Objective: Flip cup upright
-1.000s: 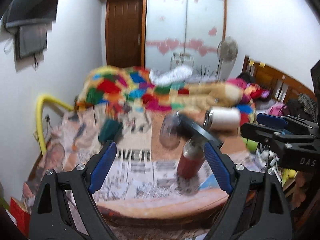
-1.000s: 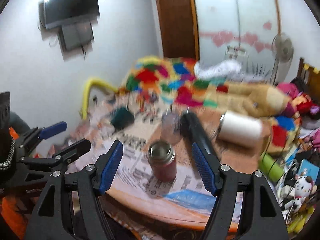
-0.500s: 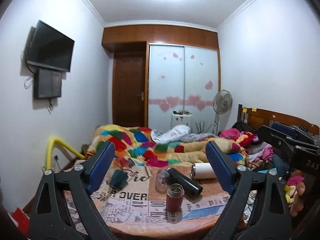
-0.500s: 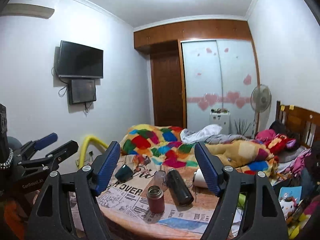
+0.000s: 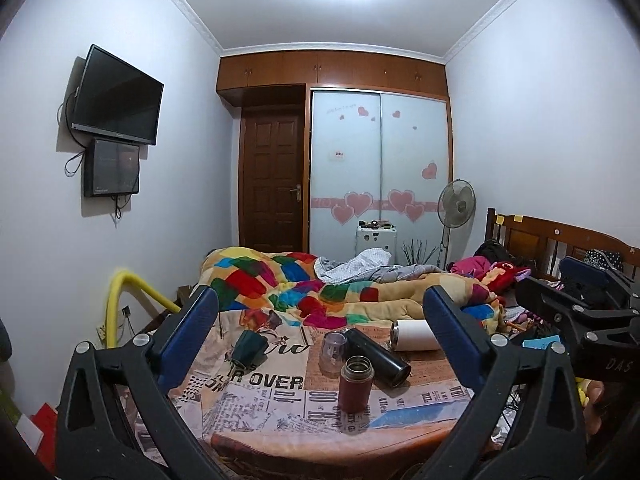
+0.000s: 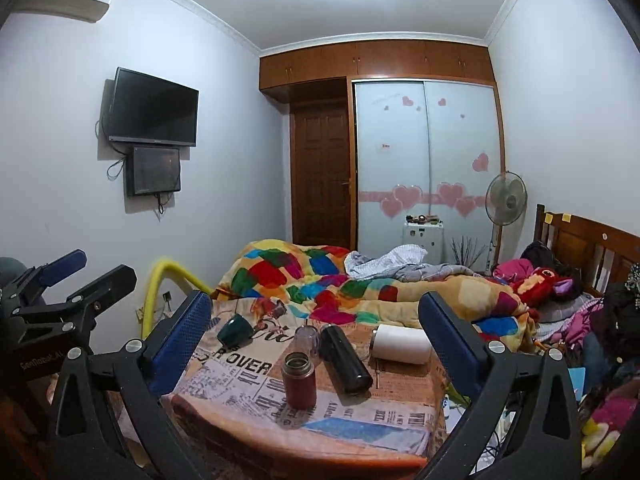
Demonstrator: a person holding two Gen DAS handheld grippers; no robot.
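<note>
Standing upright, red cup (image 5: pixel 355 384), seemingly untouched.

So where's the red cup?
The red cup stands upright near the table's front edge in both views, just left of the lying black bottle and in front of the clear cup.

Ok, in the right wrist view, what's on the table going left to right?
green cup lying on its side → red flask standing upright → black flask lying down → white flask lying down. The clear cup behind the red and black flasks overlaps them, so I leave it out.
</note>
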